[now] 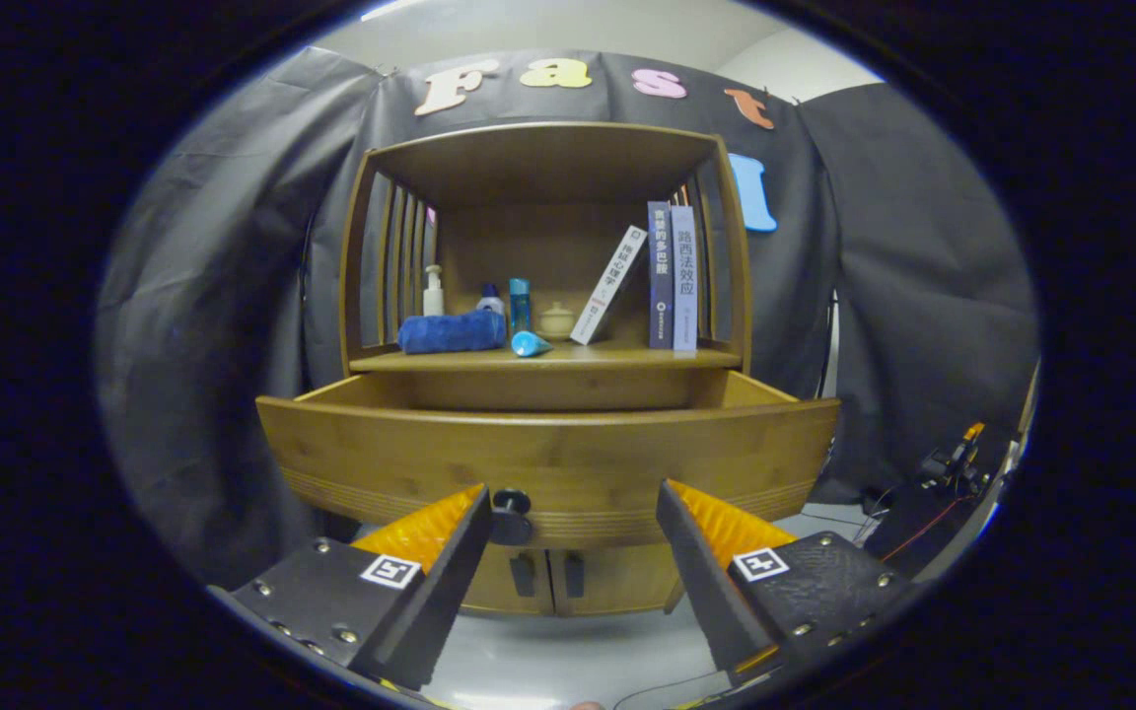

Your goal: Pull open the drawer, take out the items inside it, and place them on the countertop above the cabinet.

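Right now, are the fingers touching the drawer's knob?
Cannot tell. In the gripper view the open fingers flank the knob, which overlaps the left one's tip, hiding any gap.

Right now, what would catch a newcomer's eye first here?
The drawer stands pulled out from the cabinet, its knob by one finger of the open gripper. On the shelf above lie a blue towel, bottles and three books.
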`<state>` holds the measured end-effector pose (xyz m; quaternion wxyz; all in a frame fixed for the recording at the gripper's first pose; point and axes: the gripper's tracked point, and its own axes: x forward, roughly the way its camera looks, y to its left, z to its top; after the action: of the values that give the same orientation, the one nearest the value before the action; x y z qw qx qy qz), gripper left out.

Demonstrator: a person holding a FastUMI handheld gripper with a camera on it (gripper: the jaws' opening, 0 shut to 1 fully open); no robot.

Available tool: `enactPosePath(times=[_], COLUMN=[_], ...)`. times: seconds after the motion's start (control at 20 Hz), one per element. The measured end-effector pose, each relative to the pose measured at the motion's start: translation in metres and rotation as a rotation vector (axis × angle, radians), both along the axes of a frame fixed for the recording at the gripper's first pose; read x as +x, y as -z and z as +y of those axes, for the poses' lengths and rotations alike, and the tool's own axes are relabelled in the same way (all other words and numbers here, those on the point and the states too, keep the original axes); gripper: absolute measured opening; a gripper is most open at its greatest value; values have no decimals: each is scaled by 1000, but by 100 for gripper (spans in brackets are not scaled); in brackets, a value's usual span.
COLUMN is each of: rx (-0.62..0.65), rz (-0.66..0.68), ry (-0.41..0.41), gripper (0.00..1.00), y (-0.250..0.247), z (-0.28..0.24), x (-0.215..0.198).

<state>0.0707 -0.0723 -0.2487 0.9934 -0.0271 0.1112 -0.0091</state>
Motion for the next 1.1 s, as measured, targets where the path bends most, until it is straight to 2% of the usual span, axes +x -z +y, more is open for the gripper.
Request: enactPosePath(times=[0.4,0.55,0.65,0.7,0.9,1.1], rx=[106,102,98,119,181,176], rz=[-47,-13,-21,-67,-85,-100], ry=[52,42,21,21,10,3], gripper=[99,99,99,99,99,99], y=[6,21,27,22,18,19], z=[-5,2,6,2,5,3], x=[33,49,61,72,70,75])
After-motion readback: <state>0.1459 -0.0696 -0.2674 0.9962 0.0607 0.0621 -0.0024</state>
